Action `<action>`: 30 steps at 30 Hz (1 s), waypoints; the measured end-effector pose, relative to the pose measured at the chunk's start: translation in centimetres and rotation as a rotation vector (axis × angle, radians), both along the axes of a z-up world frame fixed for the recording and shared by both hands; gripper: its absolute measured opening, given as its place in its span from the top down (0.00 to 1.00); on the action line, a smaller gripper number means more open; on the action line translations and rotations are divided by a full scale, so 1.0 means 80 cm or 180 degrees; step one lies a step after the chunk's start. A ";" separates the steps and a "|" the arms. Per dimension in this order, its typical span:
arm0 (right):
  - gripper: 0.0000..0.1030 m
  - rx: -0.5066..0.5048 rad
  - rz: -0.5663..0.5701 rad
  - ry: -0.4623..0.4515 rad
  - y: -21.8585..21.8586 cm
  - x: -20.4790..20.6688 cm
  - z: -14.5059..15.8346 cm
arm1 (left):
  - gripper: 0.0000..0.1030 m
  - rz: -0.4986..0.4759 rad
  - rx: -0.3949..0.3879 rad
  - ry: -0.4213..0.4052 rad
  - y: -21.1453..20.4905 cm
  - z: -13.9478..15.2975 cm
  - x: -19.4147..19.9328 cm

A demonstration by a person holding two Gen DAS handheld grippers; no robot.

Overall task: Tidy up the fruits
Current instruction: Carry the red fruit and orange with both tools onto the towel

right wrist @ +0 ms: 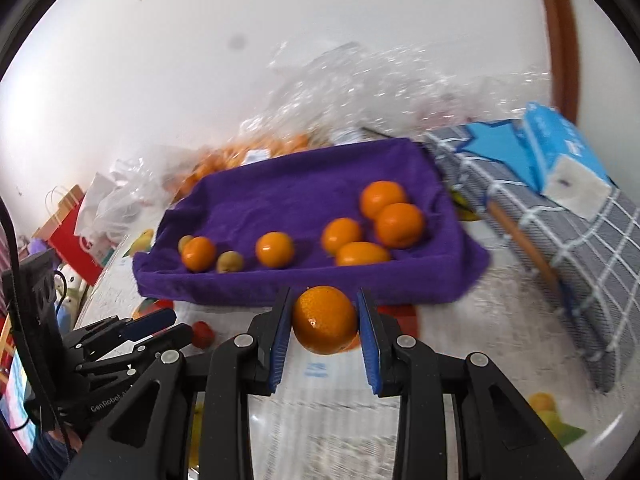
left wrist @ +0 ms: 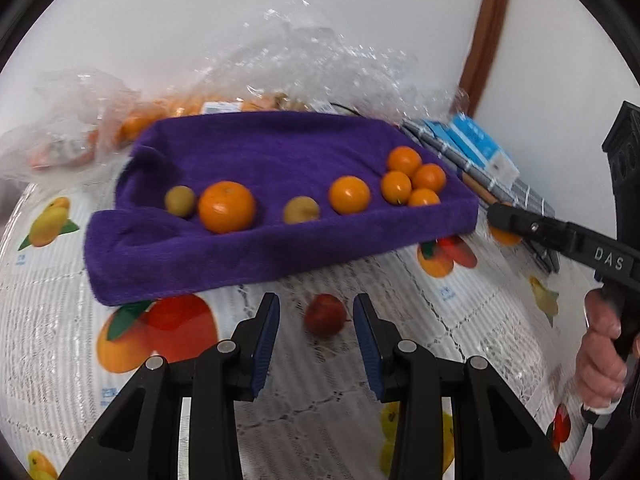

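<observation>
A purple towel lies spread on the table. On it rest several oranges and two small yellow-green fruits. My right gripper is shut on an orange, held just in front of the towel's near edge; in the left wrist view that gripper and its orange show beside the towel's right corner. My left gripper is open. A small red fruit lies on the tablecloth just past its fingertips, untouched.
Crumpled clear plastic bags, some holding more oranges, pile up behind the towel. Blue tissue packs on a grey checked cloth lie right of it. A hand grips the right tool. A red paper bag stands far left.
</observation>
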State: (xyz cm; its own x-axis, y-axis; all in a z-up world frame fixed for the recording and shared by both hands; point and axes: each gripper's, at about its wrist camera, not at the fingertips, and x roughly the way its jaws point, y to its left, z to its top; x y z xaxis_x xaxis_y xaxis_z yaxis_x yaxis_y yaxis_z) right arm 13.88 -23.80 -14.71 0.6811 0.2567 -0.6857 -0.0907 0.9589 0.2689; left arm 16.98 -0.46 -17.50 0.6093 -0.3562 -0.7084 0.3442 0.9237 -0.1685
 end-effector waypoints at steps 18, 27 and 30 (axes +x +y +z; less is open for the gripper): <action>0.69 -0.0118 0.0198 -0.0174 0.031 0.047 0.009 | 0.75 0.0225 -0.0274 -0.0032 0.024 0.024 0.010; 0.69 -0.0178 0.0202 -0.0164 0.055 0.098 -0.005 | 0.75 0.0665 -0.0408 -0.0254 0.043 0.064 0.065; 0.69 -0.0188 0.0266 -0.0202 0.058 0.098 -0.013 | 0.75 0.0680 -0.0367 -0.0271 0.032 0.054 0.077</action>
